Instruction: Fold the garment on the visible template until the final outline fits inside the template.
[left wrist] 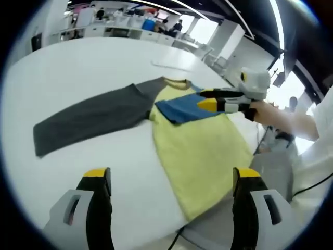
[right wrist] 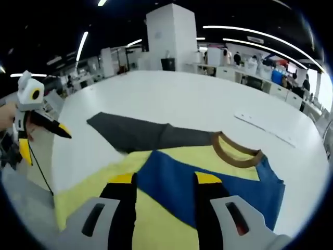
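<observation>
In the left gripper view the left claw (left wrist: 171,179) hangs spread wide above the near edge of the white table (left wrist: 88,67), its 2 yellow-tipped jaws well apart with nothing between them. Beyond the jaws, toward 12 o'clock, lies the shirt (left wrist: 200,148): a pale yellow body spread flat, running from 1 o'clock down to the table edge at 5 o'clock. Its grey sleeve (left wrist: 88,117) stretches flat out toward 9 o'clock. Its blue sleeve (left wrist: 179,107) is folded over onto the yellow chest, near the brown collar (left wrist: 177,80).

At 2 o'clock in that view the right claw (left wrist: 208,100) comes in from the right, held by a person's hand (left wrist: 265,112), its yellow-tipped jaws pinched on the blue sleeve.

In the right gripper view the right claw (right wrist: 164,179) rises from 6 o'clock, its 2 jaws drawn close with the blue sleeve (right wrist: 171,177) caught between them over the yellow shirt (right wrist: 88,190). Past the tips, the brown collar (right wrist: 237,151) sits at 1 o'clock and the grey sleeve (right wrist: 135,133) runs out to 11 o'clock on the table (right wrist: 171,94). At 9 o'clock the left claw (right wrist: 44,138) hovers off the table edge. Desks and people stand blurred in the background.
</observation>
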